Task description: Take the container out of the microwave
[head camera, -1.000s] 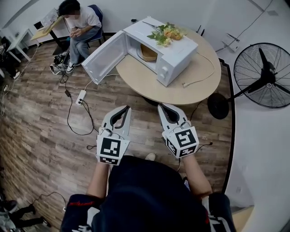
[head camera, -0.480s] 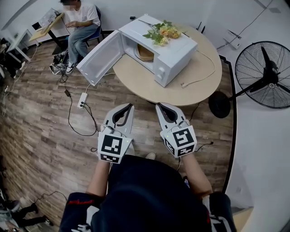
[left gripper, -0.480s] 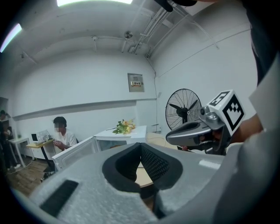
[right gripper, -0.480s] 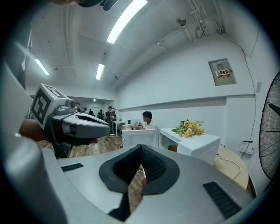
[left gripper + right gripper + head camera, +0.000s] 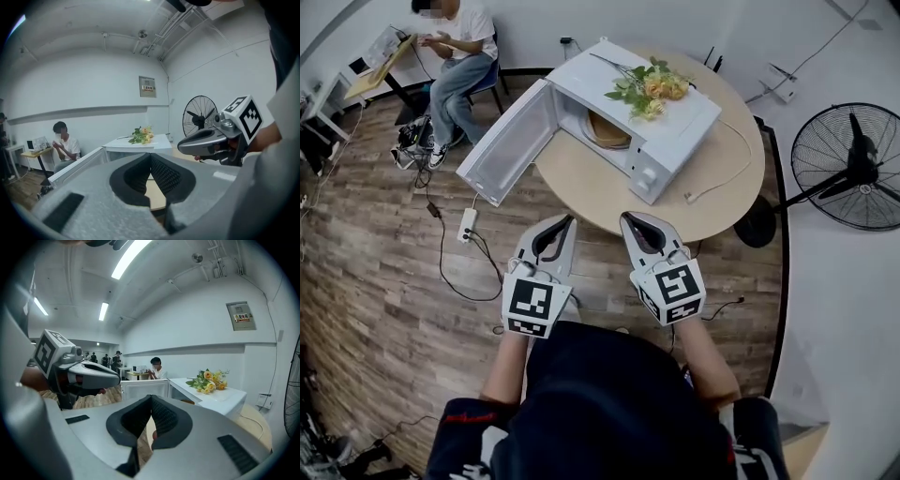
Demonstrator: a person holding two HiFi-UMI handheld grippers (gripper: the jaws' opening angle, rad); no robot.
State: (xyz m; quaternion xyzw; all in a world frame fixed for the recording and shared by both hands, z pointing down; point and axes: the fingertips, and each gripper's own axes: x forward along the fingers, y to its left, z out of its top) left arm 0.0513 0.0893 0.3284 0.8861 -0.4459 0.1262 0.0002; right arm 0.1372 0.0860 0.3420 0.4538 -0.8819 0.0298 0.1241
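Wood floor [image 5: 375,281] at far left: a person [image 5: 455,47] is sitting at a desk, well away from the work, and a power strip [image 5: 469,223] is lying on the planks.

The microwave door [image 5: 502,141] is hanging wide open to the left, past the table edge, so it is not blocking the cavity.

The left gripper [image 5: 562,223] is hovering short of the table with its jaws clenched together and nothing between them. The left gripper view is showing the pads [image 5: 161,173] meeting at the tip.

The container [image 5: 609,131] is sitting inside the microwave [image 5: 675,127], tan, with only part of it showing through the opening. It is not touched yet.

My read on handling: it is looking stiff and probably light, but I cannot tell the contents or the exact material. I am expecting a smooth wall, so slip risk. The rim on the near side is looking like the best hold. Keep it level on the way out, low under the cavity roof.

Flowers [image 5: 649,86] are lying loose on the microwave top, so avoid bumping the casing.

The right gripper [image 5: 626,219] is hanging just beside the left, also closed on nothing.

The round table [image 5: 722,202] is carrying the microwave, and a fan [image 5: 853,169] is standing at far right, clear of the path.
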